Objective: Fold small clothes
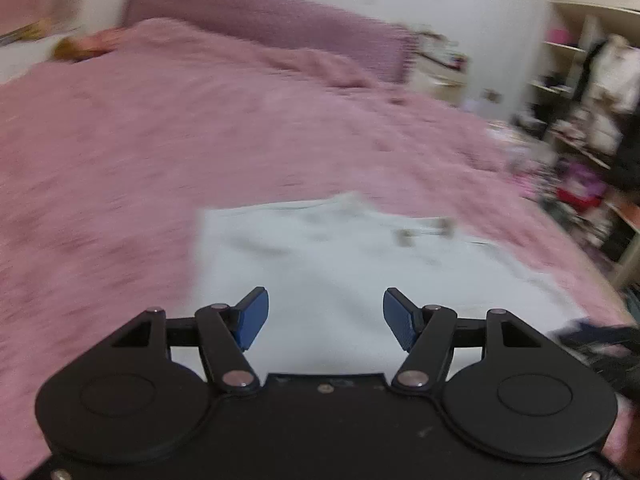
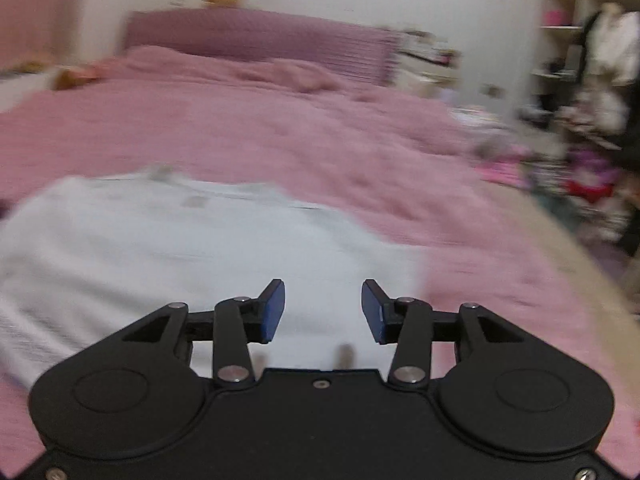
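Note:
A small white garment (image 1: pixel 340 264) lies flat on a pink fluffy bedspread (image 1: pixel 160 140). It also shows in the right wrist view (image 2: pixel 168 248), spread to the left of centre. My left gripper (image 1: pixel 325 312) is open and empty, hovering over the garment's near part. My right gripper (image 2: pixel 323 308) is open and empty, above the garment's near right edge where it meets the bedspread (image 2: pixel 360 152). Both views are blurred by motion.
A purple headboard (image 1: pixel 264 20) stands at the far end of the bed. Cluttered shelves (image 1: pixel 588 92) with clothes and toys stand on the right. A dark object (image 1: pixel 600 344), perhaps the other gripper, shows at the left wrist view's right edge.

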`<state>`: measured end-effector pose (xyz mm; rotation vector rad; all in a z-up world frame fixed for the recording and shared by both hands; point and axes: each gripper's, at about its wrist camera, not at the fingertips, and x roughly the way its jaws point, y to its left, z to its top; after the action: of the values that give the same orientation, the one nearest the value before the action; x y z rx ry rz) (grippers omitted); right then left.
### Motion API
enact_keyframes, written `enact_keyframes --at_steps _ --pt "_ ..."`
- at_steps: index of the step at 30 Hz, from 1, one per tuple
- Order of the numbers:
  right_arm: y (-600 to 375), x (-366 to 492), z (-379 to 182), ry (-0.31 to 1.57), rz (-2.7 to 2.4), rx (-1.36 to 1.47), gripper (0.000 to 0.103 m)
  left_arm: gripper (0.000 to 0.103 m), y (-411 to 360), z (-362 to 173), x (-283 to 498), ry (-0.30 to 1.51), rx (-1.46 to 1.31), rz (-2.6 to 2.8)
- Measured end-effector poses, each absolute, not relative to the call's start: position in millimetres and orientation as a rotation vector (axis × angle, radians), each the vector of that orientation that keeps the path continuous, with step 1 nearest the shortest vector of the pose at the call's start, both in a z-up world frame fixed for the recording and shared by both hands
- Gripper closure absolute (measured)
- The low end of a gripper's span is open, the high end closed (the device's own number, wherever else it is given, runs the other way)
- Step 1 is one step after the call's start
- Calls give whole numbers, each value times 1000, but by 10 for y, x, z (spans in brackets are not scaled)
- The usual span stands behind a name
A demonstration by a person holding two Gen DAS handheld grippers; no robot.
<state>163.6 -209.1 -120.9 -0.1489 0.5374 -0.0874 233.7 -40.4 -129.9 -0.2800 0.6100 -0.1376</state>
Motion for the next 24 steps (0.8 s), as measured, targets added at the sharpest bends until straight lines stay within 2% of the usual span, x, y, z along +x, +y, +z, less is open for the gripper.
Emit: enact_keyframes --at_steps 4,8,12,15,20,22,24 --pt "-1790 1800 -1437 592 68 -64 63 38 -684 -1468 2726 693 -213 -142" --pt "-1813 1916 -1596 633 -14 -23 61 38 -585 -1864 2952 794 -186 -70" --pt "-1941 2072 -1920 675 -16 -9 58 37 -604 -2087 2849 733 -117 -108" --pt "-1892 2018 -1997 640 -18 -50 57 37 -589 -2001 2812 723 -128 -102" --pt "-1998 2007 -1708 678 6 29 56 37 -447 -1721 2562 721 -163 -67" --pt "-2014 1917 -1582 673 -28 5 50 37 -414 -1636 2419 710 -143 -46" --pt "-2012 1891 -1498 662 -48 -37 50 37 -368 -1601 2316 716 -140 -26"
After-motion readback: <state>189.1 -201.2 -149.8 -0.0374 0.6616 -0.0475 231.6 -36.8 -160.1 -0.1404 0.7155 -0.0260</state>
